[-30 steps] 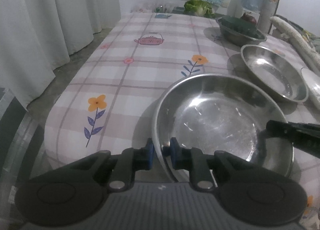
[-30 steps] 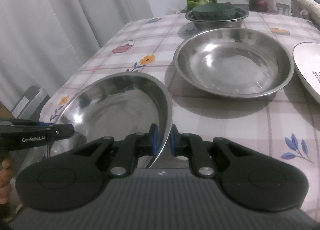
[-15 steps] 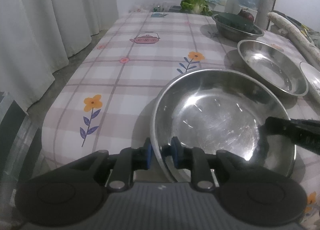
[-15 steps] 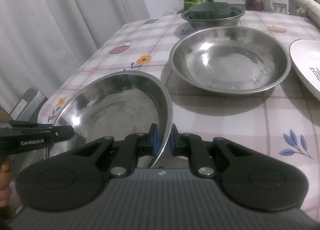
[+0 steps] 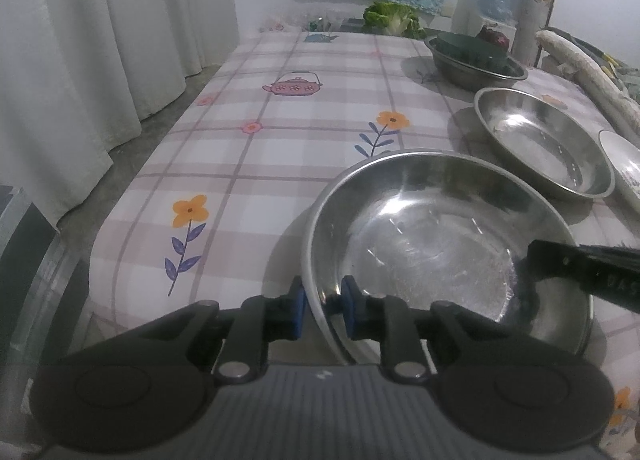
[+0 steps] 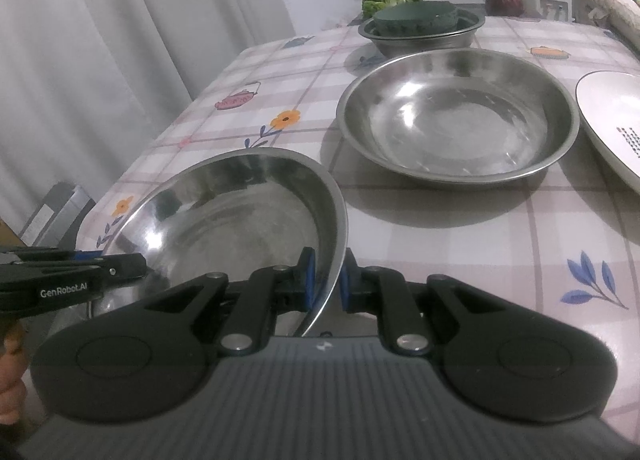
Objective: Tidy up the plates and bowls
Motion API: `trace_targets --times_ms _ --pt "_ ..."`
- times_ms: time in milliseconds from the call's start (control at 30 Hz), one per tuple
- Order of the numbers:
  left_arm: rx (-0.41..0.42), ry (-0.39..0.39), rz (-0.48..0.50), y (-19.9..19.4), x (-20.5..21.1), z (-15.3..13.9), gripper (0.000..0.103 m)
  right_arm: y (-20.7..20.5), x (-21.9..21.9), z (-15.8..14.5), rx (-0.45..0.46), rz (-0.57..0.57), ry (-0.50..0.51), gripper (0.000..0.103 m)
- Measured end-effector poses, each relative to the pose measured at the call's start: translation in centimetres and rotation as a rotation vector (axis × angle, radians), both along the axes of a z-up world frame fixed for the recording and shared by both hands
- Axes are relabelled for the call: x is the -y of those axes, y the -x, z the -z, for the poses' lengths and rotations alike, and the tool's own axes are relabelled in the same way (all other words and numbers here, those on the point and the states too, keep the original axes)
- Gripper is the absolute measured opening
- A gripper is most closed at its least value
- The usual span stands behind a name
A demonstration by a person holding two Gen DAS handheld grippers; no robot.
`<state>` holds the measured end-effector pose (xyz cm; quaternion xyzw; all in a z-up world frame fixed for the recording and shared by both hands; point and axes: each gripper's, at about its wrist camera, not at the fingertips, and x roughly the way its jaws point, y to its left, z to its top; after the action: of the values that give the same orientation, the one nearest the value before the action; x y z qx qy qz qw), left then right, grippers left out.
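Shallow steel bowl point(image 5: 432, 244) — shiny, scratched, tilted — your left gripper point(image 5: 322, 310) just closing, clamping its near rim, your right gripper point(image 6: 325, 280) clenched on the opposite rim.

Leafy greens point(image 5: 393, 17), curtain point(image 5: 100, 40), possibly onion point(image 6: 505, 1).

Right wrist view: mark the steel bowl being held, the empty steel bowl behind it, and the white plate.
held steel bowl point(image 6: 240, 220), right wrist view, inner wall.
empty steel bowl point(image 6: 460, 124), right wrist view, inner floor.
white plate point(image 6: 612, 108), right wrist view, upper face near the rim.
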<state>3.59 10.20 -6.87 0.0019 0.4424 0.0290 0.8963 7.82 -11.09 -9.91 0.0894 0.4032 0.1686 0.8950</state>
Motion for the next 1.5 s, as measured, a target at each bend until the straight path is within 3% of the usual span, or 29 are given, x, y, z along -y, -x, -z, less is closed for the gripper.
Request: trace_targets --times_ms 1500 --pt "0.116 -0.011 0.028 1.3 1.7 -4.0 0.019 3.3 2.0 -3.9 0.101 0.043 -0.042 0.013"
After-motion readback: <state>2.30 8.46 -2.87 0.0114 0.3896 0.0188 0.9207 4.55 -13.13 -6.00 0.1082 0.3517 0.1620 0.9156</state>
